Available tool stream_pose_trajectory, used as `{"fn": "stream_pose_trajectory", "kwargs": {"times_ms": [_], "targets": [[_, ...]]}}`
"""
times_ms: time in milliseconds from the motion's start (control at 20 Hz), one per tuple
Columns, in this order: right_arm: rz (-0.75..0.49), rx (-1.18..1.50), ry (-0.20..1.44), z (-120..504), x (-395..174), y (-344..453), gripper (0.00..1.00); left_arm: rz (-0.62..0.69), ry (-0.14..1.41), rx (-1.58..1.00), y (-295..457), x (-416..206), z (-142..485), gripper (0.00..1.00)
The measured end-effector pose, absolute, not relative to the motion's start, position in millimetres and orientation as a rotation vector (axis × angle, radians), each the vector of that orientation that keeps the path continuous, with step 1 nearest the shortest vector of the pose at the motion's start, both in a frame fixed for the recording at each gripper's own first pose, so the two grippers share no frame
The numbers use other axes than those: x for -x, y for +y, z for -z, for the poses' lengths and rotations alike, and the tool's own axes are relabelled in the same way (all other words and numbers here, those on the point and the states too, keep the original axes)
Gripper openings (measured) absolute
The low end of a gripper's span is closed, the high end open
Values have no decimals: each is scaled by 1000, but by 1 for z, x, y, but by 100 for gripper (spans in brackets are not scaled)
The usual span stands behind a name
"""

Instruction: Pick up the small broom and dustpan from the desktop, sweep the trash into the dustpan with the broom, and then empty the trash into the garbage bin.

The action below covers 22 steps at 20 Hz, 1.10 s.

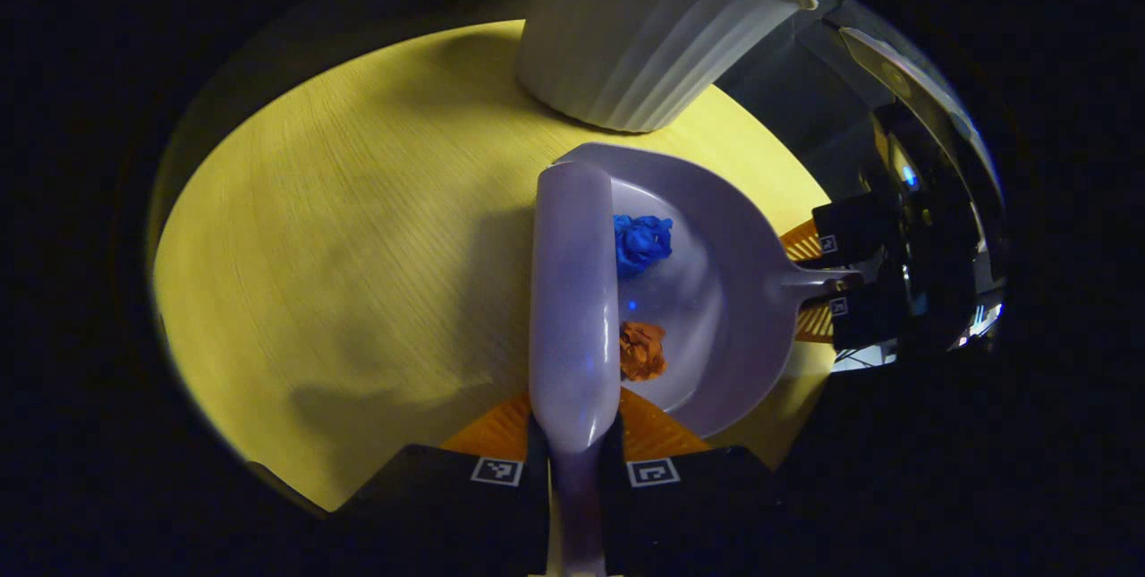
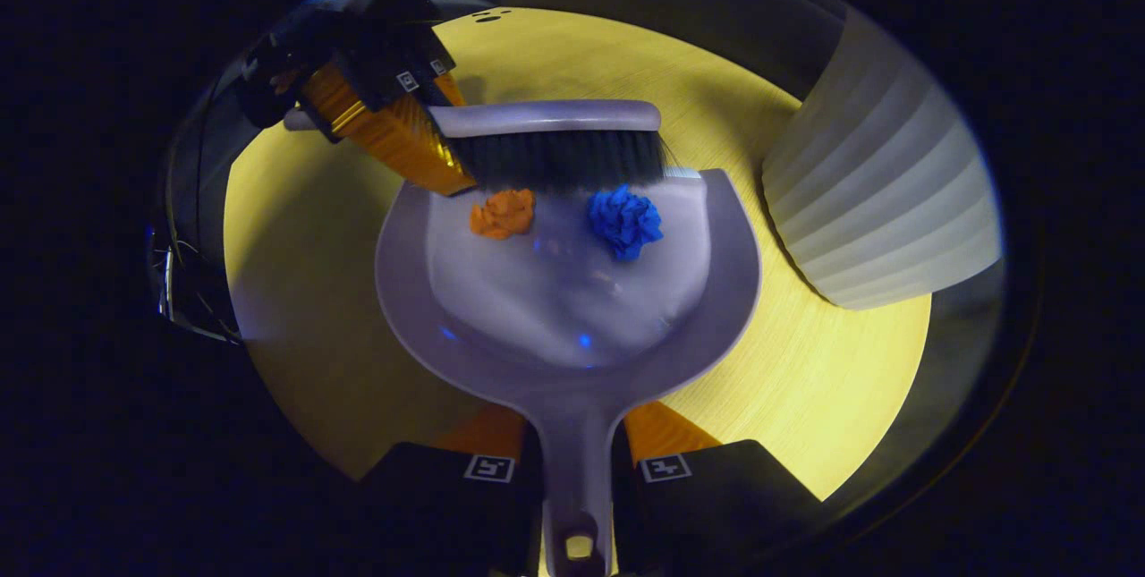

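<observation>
My left gripper (image 1: 574,470) is shut on the handle of the small pale broom (image 1: 574,291), which stretches forward across the mouth of the pale dustpan (image 1: 725,291). A blue paper wad (image 1: 640,243) and an orange paper wad (image 1: 642,351) lie inside the pan beside the broom head. In the right gripper view my right gripper (image 2: 577,470) is shut on the dustpan's handle (image 2: 575,461). The pan (image 2: 572,318) rests on the yellow tabletop (image 2: 823,371) with the orange wad (image 2: 504,213) and blue wad (image 2: 624,221) near its lip, and the broom's dark bristles (image 2: 564,158) stand right behind them.
A white ribbed garbage bin (image 1: 644,22) stands on the table just beyond the dustpan; in the right gripper view the bin (image 2: 881,201) is at the right. The left gripper (image 2: 394,103) shows at the upper left of that view. Bare tabletop (image 1: 340,255) spreads left of the broom.
</observation>
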State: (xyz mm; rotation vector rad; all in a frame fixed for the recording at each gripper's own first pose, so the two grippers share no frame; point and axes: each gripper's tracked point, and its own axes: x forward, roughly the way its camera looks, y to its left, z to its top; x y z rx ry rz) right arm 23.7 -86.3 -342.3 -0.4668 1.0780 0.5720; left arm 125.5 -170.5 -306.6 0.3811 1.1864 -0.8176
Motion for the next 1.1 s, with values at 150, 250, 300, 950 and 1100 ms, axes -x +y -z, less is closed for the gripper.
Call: {"fn": "stream_pose_trajectory", "kwargs": {"times_ms": [150,250,300,950,1100], "targets": [[-561,473,1066,340,-26,-84,36,781,1159,-348,-173,-121,306,28],[-557,496,1059,341,-27,-87,36,741,1128,-318,-170,-119,302,28],[-551,504,1056,343,-27,-89,36,718,1109,-295,-168,-117,301,28],[-485,439,1017,311,-17,-78,36,425,879,-29,-73,-63,330,28],[-479,415,1007,283,-13,-79,36,379,852,17,-42,-45,372,27]]}}
